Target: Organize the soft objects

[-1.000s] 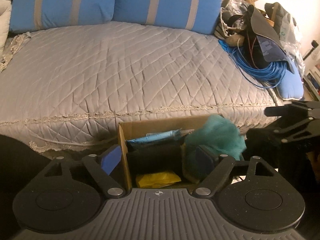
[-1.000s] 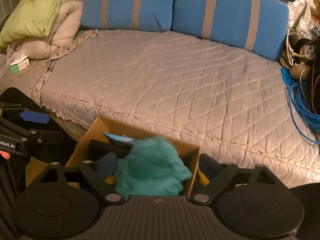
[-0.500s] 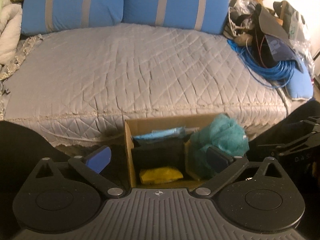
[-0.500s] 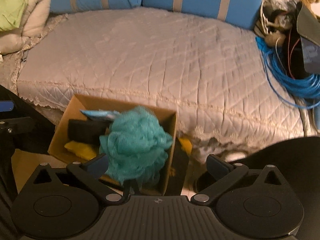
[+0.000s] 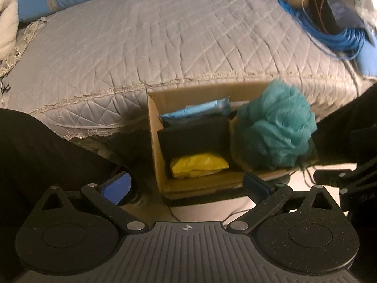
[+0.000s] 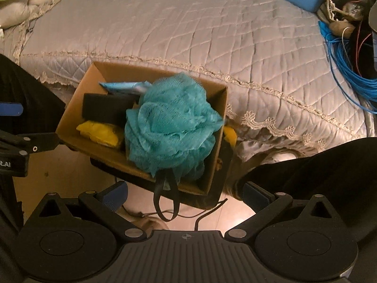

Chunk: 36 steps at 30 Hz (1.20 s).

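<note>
1. Both grippers have tipped down since the earlier frames; the bed fills less of each view and the box (image 6: 150, 127) sits nearer centre.
2. Left gripper (image 5: 186, 186) is released, jaws wide, nothing between them; same for right gripper (image 6: 186, 192).
3. Loofah (image 6: 172, 127) sits in the box's right end, bulging over the rim, its black loop (image 6: 166, 200) hanging over the near wall.
4. Yellow pack (image 5: 198, 165), black block (image 5: 195, 139) and blue pack (image 5: 198, 112) fill the left part, so the loofah probably rides high for lack of room.
5. Box stands on the floor, just near of the bed (image 5: 165, 47).
6. Both grippers point steeply down, side by side, left one left of the box.
</note>
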Tool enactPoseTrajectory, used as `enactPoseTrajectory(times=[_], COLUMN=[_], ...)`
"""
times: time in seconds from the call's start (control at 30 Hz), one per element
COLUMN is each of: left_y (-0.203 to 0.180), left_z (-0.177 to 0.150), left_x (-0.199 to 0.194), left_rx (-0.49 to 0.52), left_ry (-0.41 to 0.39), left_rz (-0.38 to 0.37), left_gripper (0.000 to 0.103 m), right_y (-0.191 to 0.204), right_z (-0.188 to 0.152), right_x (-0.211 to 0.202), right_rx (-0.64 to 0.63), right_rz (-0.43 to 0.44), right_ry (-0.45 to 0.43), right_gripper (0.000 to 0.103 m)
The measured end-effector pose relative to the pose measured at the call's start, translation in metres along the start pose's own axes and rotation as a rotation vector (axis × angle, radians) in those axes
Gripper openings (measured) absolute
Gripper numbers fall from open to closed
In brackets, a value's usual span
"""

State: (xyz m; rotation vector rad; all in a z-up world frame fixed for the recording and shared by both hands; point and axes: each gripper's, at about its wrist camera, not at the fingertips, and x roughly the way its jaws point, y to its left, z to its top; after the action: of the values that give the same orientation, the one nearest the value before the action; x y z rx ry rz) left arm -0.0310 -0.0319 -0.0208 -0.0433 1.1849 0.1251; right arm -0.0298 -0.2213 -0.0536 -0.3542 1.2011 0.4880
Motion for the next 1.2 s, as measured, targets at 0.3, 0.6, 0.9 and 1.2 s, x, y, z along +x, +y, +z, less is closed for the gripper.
enactPoseTrajectory(times=[0.3, 0.6, 0.9, 1.2], left_y=[-0.0033, -0.0075, -0.0089, -0.0093], left_z=[-0.0043, -0.0026, -0.0030, -0.0031], left_x=[0.0021, 0.0021, 0.0014, 0.0006], left_rx=[0.040, 0.055, 0.064, 0.069], left_ry=[0.026, 0.024, 0.021, 0.016], left_rz=[0.024, 0.021, 0.020, 0.018], left_gripper=[0.103, 0.103, 0.103, 0.103], right_y=[0.0001, 0.0000, 0.0003, 0.0010], right_z=[0.0006, -0.0005, -0.0004, -0.0006], right_x=[0.0015, 0.0027, 0.0029, 0.0033], right_rx=[-0.006, -0.011, -0.011, -0.011], right_rz=[-0.002, -0.005, -0.005, -0.006], right_ry=[0.011, 0.017, 0.017, 0.018], right_gripper=[0.103, 0.103, 0.103, 0.103])
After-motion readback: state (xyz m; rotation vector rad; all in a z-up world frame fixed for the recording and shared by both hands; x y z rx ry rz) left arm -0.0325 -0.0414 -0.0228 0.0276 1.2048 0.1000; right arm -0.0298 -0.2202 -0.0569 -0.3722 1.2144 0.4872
